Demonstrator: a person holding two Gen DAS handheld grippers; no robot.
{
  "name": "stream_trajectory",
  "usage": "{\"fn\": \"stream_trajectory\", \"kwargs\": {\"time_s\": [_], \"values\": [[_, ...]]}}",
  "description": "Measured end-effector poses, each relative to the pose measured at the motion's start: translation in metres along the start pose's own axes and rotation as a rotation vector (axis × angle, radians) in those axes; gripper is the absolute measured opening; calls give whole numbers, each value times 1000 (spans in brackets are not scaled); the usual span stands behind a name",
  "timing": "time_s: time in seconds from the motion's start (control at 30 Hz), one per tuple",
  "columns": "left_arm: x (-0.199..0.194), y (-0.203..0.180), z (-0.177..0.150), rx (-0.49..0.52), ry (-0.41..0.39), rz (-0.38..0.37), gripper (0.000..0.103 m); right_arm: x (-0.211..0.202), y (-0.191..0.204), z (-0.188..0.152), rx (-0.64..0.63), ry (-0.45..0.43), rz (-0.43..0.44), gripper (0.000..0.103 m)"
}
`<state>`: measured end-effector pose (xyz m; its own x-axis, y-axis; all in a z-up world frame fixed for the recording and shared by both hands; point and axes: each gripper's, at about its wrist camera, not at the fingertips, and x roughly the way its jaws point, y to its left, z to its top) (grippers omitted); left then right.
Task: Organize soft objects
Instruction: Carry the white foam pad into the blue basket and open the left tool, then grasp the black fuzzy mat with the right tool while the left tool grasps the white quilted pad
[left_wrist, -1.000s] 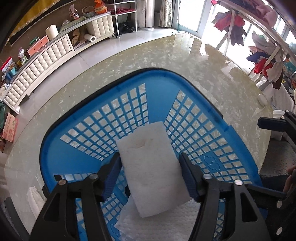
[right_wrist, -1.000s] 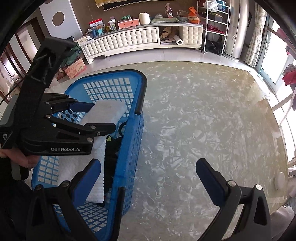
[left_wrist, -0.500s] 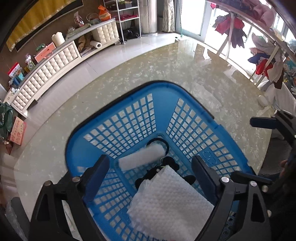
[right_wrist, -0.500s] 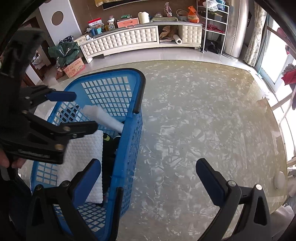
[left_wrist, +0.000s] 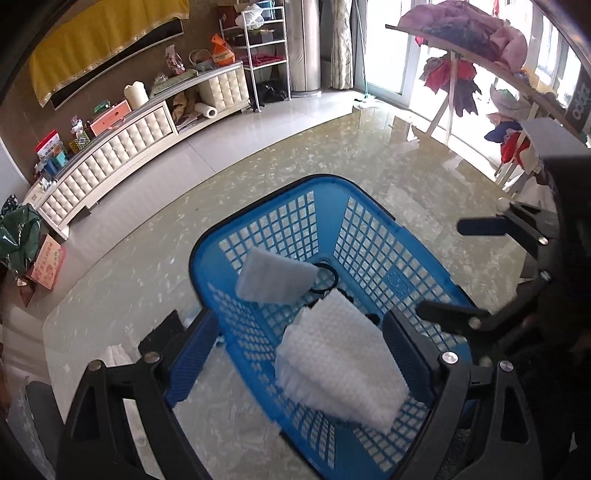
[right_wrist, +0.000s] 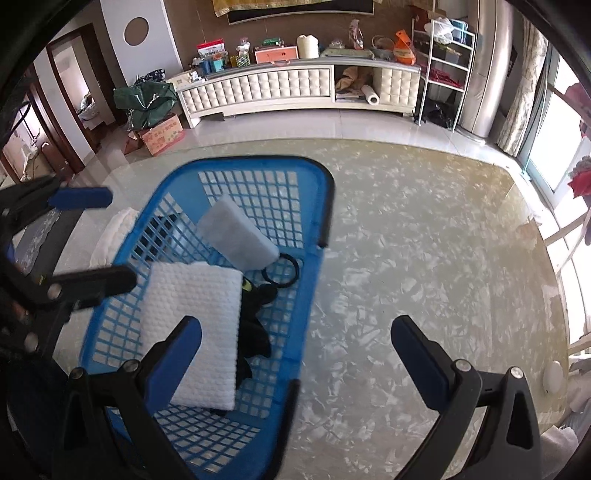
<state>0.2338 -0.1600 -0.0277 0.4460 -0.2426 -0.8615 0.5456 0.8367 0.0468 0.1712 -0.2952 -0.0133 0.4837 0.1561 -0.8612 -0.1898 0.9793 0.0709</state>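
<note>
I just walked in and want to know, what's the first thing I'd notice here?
The bright blue basket on the shiny marbled table jumps out first. Inside it lie a smooth white sponge pad leaning against the far wall, a bumpy white cloth nearer, and something black with a black ring beside them. Both tools hang open with nothing in them: the left tool over the basket, the right tool over its right rim.

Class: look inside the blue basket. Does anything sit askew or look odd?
Yes. The smooth white pad sits tilted, propped against the basket wall rather than lying flat. The textured cloth also lies slanted over dark items. Nothing looks spilled or damaged.
</note>
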Motion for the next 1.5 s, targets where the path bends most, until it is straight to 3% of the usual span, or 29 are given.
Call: {"fn": "stream_trajectory", "kwargs": {"time_s": [0.3,0.7,1.07,1.5], "values": [[-28,23,-33,-16,-30,17,89,-10,37,6,-37,-22,-9,103],[-44,93,-78,-115,-59,22,89,-2,104,23,-141,-4,-63,103],[-41,175,-119,-240,-48,11,89,28,162,53,-245,26,-83,103],[-14,231,-156,-321,17,12,89,85,221,74,-327,114,-76,103]]}}
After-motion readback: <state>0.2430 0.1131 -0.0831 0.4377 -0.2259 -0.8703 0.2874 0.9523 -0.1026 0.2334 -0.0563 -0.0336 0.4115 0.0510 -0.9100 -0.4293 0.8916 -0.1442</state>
